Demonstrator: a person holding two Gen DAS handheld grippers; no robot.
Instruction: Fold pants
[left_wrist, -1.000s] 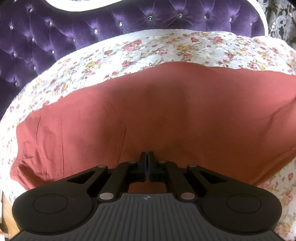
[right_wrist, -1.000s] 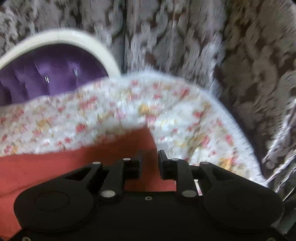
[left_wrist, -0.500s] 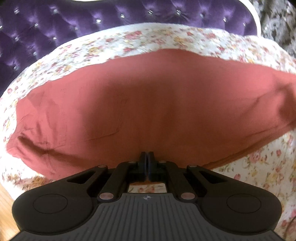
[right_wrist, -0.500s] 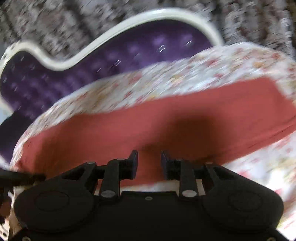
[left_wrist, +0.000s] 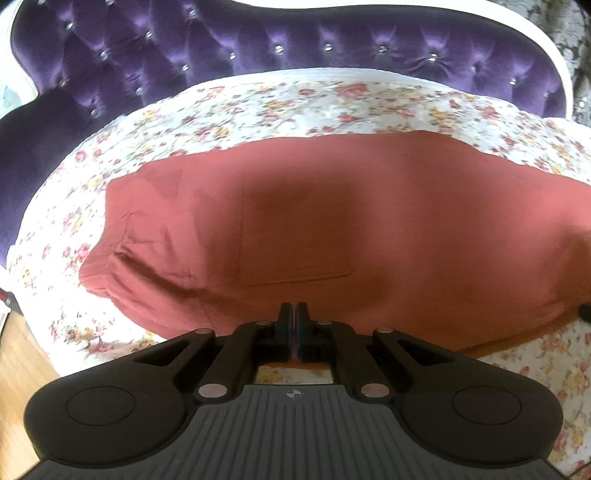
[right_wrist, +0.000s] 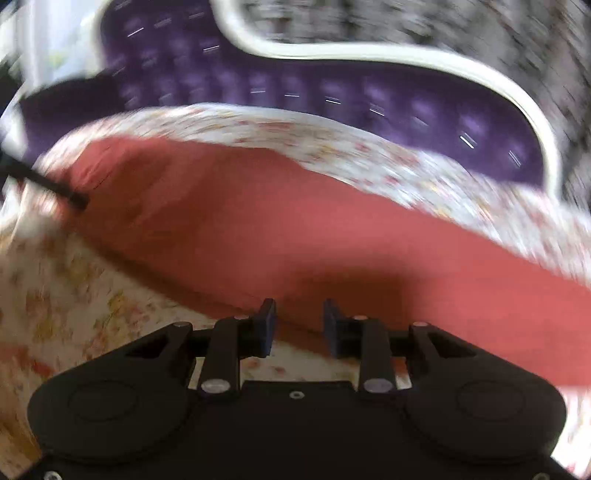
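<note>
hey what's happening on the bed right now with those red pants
A person is folding rust-red pants spread on a floral bedspread, with a handheld gripper in each hand. The left gripper has its fingers shut at the near edge of the cloth; whether they pinch it is hard to tell. The right gripper is sweeping over the pants, its fingers opening with nothing gripped. A purple tufted headboard stands behind.

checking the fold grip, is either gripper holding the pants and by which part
The left gripper is shut on the near edge of the pants. The right gripper holds nothing, its jaws opening.
</note>
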